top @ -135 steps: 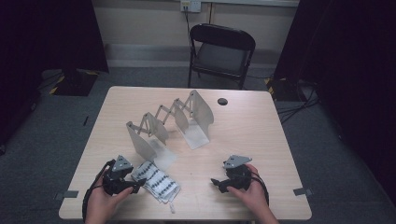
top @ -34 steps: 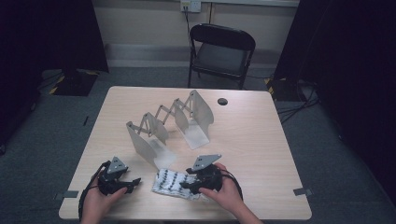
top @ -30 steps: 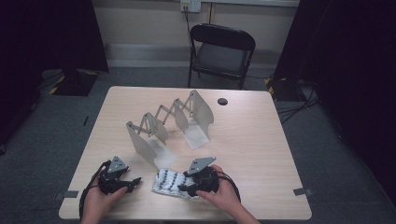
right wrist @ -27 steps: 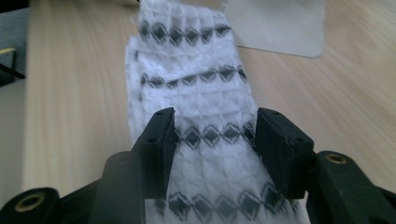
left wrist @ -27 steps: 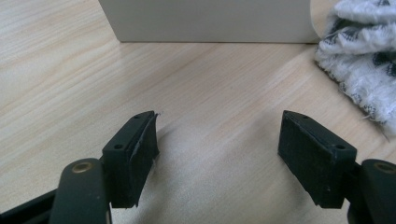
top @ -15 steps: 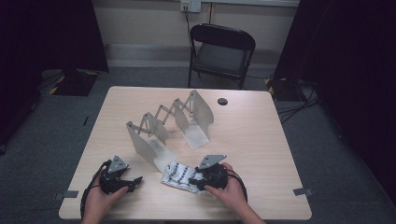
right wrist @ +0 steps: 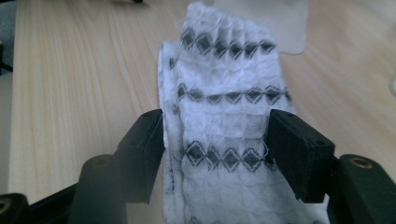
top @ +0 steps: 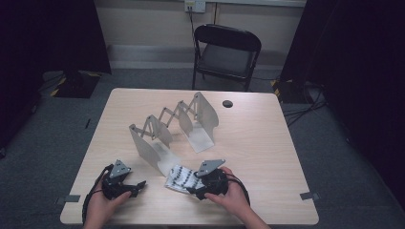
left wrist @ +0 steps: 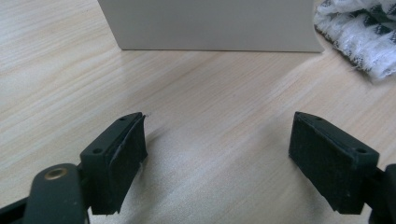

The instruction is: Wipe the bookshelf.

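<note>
A white cloth (top: 179,176) with rows of black diamonds lies folded on the wooden table (top: 267,143), near the front edge. My right gripper (top: 192,190) reaches in from the right, and its jaws have just been opening. In the right gripper view the gripper (right wrist: 217,140) straddles the cloth (right wrist: 224,84), one pad at each edge, and the fabric lies flat. My left gripper (top: 142,185) rests on the table left of the cloth. Its jaws have also just been opening and hold nothing. From the left gripper (left wrist: 217,154), the cloth (left wrist: 364,32) lies at the upper right.
An expandable metal rack (top: 165,124) with upright plates stands mid-table just behind the cloth; its nearest plate (left wrist: 210,23) is close ahead of the left gripper. A small black disc (top: 228,103) lies at the back. A black folding chair (top: 224,52) stands beyond the table.
The right gripper came left to the cloth, then drew it slightly right toward the rack's near plate. The cloth now lies farther from the left gripper, which stayed put.
</note>
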